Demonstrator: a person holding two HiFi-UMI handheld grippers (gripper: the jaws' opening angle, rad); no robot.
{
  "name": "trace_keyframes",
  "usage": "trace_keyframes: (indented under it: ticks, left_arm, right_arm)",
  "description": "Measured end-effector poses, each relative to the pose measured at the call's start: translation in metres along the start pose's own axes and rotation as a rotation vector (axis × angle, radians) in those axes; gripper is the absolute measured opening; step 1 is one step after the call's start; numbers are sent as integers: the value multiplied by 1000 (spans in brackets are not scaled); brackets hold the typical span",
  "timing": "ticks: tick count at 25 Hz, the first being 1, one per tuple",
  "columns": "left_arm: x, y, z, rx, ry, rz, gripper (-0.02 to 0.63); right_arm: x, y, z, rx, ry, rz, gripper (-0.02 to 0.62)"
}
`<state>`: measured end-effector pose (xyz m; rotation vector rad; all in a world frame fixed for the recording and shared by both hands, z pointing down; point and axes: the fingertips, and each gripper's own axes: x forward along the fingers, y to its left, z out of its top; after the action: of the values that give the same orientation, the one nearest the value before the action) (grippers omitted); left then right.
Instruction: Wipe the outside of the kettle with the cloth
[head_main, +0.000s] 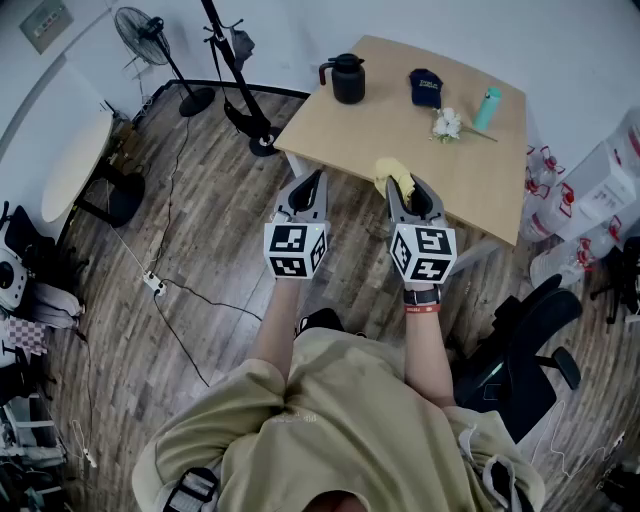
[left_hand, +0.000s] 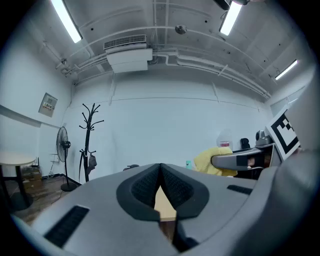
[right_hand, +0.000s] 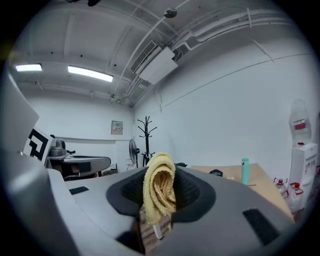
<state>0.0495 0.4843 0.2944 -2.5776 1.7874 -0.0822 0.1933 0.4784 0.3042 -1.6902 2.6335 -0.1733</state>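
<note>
The black kettle (head_main: 347, 78) stands upright at the far left corner of the wooden table (head_main: 470, 165). My right gripper (head_main: 407, 186) is shut on the yellow cloth (head_main: 393, 175), held over the table's near edge. In the right gripper view the cloth (right_hand: 159, 193) bunches up between the jaws. My left gripper (head_main: 312, 181) is shut with nothing in it, level with the right one and just left of the table's near corner. Both grippers are well short of the kettle. From the left gripper view the cloth (left_hand: 212, 160) shows at the right.
On the table lie a dark blue cap (head_main: 426, 87), a white flower (head_main: 447, 124) and a teal bottle (head_main: 486, 108). A black stand base (head_main: 264, 144) and a floor fan (head_main: 146, 40) stand left of the table. A black office chair (head_main: 525, 350) is at my right.
</note>
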Motion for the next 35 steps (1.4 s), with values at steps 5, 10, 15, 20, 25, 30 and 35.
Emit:
trace_keyframes:
  ticks: [5, 10, 15, 20, 25, 30, 35]
  left_arm:
    - [9, 1, -11, -23, 10, -1, 23]
    - [34, 21, -23, -23, 22, 4, 23]
    - [90, 64, -32, -75, 7, -4, 23]
    - [166, 116, -27, -73, -2, -26, 23]
    - [247, 185, -12, -62, -4, -30, 23]
    - [312, 243, -14, -82, 1, -63, 23]
    - [364, 281, -33, -109, 11, -119, 23]
  right_arm:
    - [12, -6, -9, -9, 26, 4, 135]
    - [45, -7, -25, 6, 69, 10, 135]
    - [113, -14, -30, 61, 52, 6, 136]
    - [207, -25, -22, 37, 70, -12, 135]
    - [308, -29, -4, 41, 89, -32, 135]
    - [396, -30, -10, 56, 113, -62, 135]
    - [460, -33, -32, 85, 136, -106, 135]
